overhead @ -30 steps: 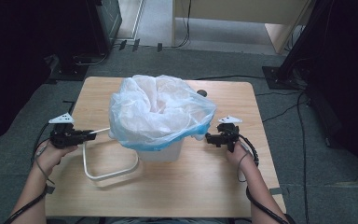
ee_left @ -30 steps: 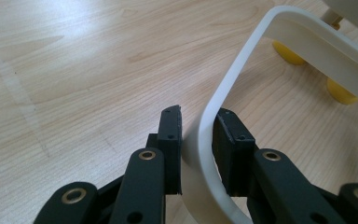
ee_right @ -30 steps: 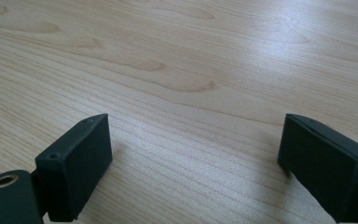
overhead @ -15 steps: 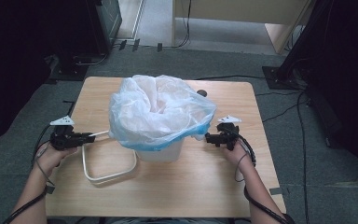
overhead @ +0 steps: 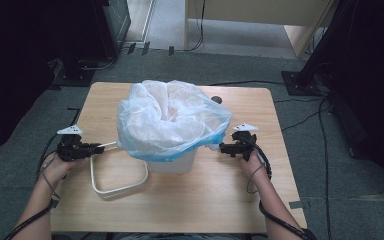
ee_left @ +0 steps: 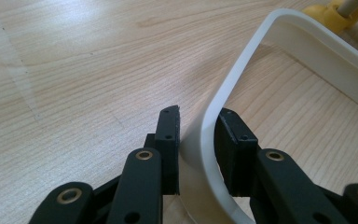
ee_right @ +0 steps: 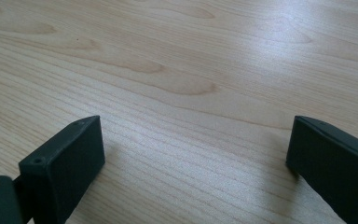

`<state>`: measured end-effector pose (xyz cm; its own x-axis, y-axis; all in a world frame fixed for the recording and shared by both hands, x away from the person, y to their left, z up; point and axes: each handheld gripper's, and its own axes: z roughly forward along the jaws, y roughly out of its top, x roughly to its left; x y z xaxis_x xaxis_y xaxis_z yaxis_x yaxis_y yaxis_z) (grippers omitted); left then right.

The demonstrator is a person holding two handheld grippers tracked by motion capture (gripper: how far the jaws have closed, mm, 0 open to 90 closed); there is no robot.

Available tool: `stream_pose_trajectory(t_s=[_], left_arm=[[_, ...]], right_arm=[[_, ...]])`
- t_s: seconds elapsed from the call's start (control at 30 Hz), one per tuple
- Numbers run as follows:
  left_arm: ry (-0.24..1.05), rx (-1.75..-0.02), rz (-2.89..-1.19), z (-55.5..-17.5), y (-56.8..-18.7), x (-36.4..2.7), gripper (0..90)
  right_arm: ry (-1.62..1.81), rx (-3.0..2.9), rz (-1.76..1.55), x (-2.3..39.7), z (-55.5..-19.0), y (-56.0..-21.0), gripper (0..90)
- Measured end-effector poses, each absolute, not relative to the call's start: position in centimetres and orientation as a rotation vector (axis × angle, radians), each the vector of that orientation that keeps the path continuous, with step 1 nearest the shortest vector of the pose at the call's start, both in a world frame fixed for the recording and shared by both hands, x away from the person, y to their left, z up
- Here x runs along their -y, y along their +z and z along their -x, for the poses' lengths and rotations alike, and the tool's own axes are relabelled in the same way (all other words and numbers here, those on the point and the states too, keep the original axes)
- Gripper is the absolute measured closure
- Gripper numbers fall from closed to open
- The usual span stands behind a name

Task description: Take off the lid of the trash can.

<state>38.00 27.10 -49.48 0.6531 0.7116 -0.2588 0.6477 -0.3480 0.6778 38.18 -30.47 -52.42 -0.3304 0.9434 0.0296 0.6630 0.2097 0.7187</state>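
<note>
I have the left gripper [overhead: 96, 148] clamped on the white rim frame [overhead: 120, 186], its jaws narrow with the plastic band pinched between the pads [ee_left: 168, 140]; the frame lies flat on the worktop [overhead: 220, 200], just left of the white bin [overhead: 175, 162] and touching its base as far as I can tell. The right gripper [overhead: 223, 148] sits beside the bag's [overhead: 172, 120] blue edge with its jaws wide and nothing between them; they have just been opening, over bare wood in the right gripper view. By my reading the liner is already draped into the bin and folded over its lip, though loosely and puffed up. What is left: lift the frame, bring it over the bin's mouth and press it down to lock the bag
</note>
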Motion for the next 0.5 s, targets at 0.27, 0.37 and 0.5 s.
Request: stream_pose_trajectory(t_s=[0.27,0.37,0.5], left_arm=[[0.092,-1.054,-2.083,-38.03,-49.61,-26.84,68.6],[0.095,-1.047,-2.083,-38.01,-49.57,-26.76,67.2],[0.107,-1.042,-2.090,-37.96,-49.50,-26.66,62.0]], right_arm=[[0.906,-2.077,-1.487,30.50,-38.25,-52.42,3.6],[0.906,-2.077,-1.488,30.50,-38.24,-52.42,3.6],[0.907,-2.078,-1.484,30.51,-38.27,-52.43,3.5]])
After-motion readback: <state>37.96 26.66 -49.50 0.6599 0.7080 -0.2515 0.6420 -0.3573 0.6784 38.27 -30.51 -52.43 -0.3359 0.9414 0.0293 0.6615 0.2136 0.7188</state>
